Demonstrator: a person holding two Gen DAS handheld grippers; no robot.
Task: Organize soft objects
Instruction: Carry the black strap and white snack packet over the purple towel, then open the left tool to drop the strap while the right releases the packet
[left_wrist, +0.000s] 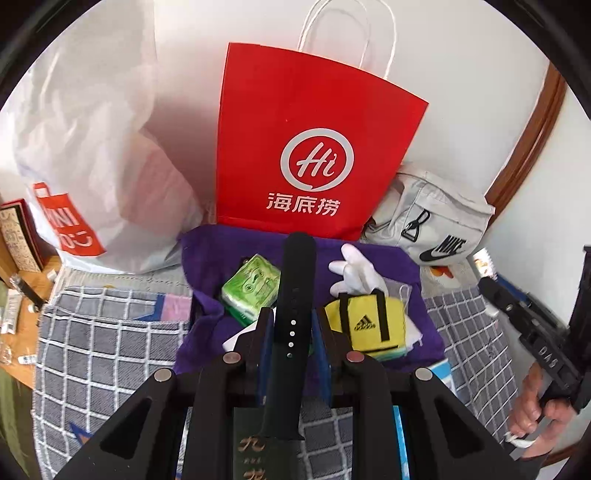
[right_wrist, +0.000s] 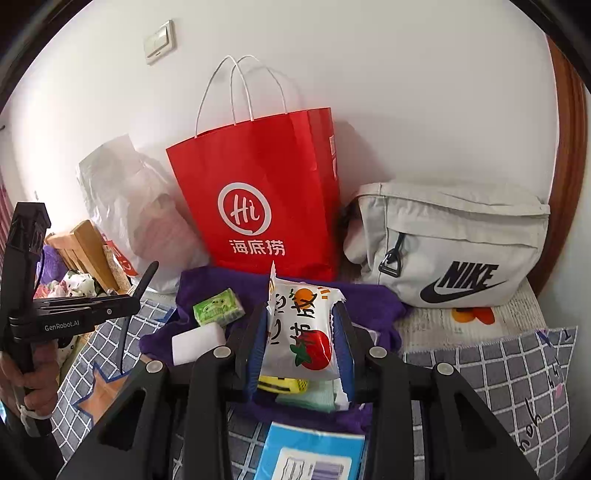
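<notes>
Held, our left gripper (left_wrist: 291, 328): one black strap (left_wrist: 291, 295), pinched between the fingers (left_wrist: 264, 325), running up past their tips and down below them, raised above the purple cloth (left_wrist: 207, 266). Held, our right gripper (right_wrist: 301, 332): one white snack packet (right_wrist: 303, 328) printed with an orange and a tomato, clamped upright between the fingers (right_wrist: 258, 332) over the same cloth. Lying on the cloth we count a green tissue pack (left_wrist: 251, 288), a white glove (left_wrist: 354, 273) and a yellow mini bag (left_wrist: 365, 321); behind stand a red paper bag (left_wrist: 314, 147), a white plastic bag (left_wrist: 92, 147) and a grey Nike bag (right_wrist: 454, 243).
</notes>
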